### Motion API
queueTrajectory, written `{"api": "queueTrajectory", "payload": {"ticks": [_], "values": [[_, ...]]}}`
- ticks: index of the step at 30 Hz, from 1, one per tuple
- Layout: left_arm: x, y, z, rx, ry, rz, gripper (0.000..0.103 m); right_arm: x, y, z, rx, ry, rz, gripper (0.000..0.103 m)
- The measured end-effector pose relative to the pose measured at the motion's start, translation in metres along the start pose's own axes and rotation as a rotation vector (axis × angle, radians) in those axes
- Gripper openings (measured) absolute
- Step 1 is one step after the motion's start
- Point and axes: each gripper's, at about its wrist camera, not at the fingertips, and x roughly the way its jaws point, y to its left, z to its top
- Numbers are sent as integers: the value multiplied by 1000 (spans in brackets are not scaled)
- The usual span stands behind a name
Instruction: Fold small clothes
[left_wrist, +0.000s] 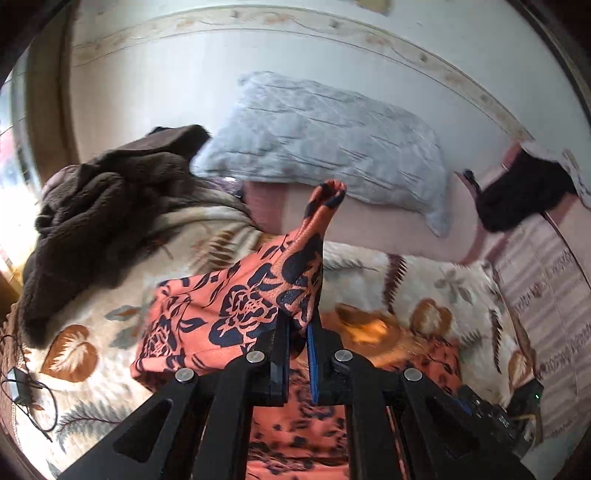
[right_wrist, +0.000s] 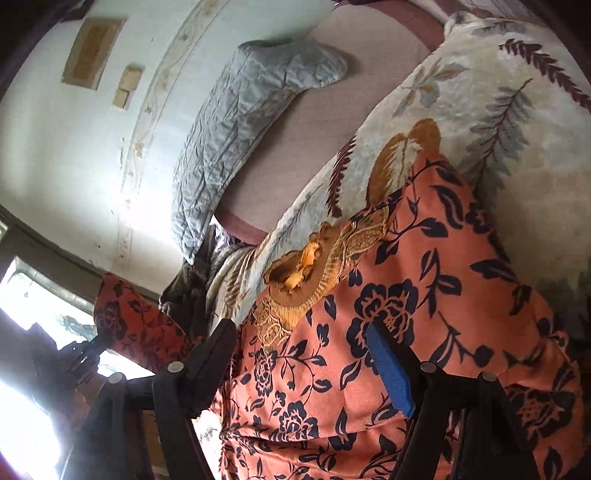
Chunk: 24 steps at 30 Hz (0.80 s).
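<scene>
An orange garment with a dark blue flower print (left_wrist: 255, 295) lies on a leaf-patterned blanket (left_wrist: 369, 280) on a bed. My left gripper (left_wrist: 297, 332) is shut on a fold of the garment and lifts it, so a point of cloth stands up above the fingers. In the right wrist view the same garment (right_wrist: 424, 295) spreads over the blanket (right_wrist: 498, 110), with a gold embroidered neckline (right_wrist: 310, 269). My right gripper (right_wrist: 299, 347) is open just above the cloth, its fingers wide apart. The left gripper and the lifted cloth show at the left of the right wrist view (right_wrist: 122, 317).
A grey quilted pillow (left_wrist: 325, 144) leans against the white wall. A brown fleece garment (left_wrist: 99, 214) lies heaped at the left. A black item (left_wrist: 524, 192) sits at the right. Glasses and a cable (left_wrist: 29, 398) lie at the bed's left edge.
</scene>
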Motion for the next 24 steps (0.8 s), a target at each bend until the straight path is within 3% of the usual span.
{"api": "queueTrajectory", "payload": {"ticks": [6, 9, 13, 18, 21, 22, 24], "values": [[23, -124, -42, 138, 195, -237, 10, -28, -27, 24, 140, -64, 57, 77], [16, -138, -63, 201, 188, -267, 19, -28, -41, 29, 221, -31, 105, 77], [26, -97, -74, 113, 151, -196, 39, -16, -42, 27, 242, 20, 110, 77], [57, -10, -105, -31, 134, 11, 39, -2, -43, 21, 219, 64, 7, 77], [80, 33, -132, -106, 148, 104, 39, 2, -44, 17, 186, 81, -119, 77], [87, 47, -140, -133, 157, 119, 39, 4, -43, 16, 161, 83, -156, 76], [97, 65, -154, -164, 159, 142, 39, 10, -35, 14, 74, 100, -234, 55]]}}
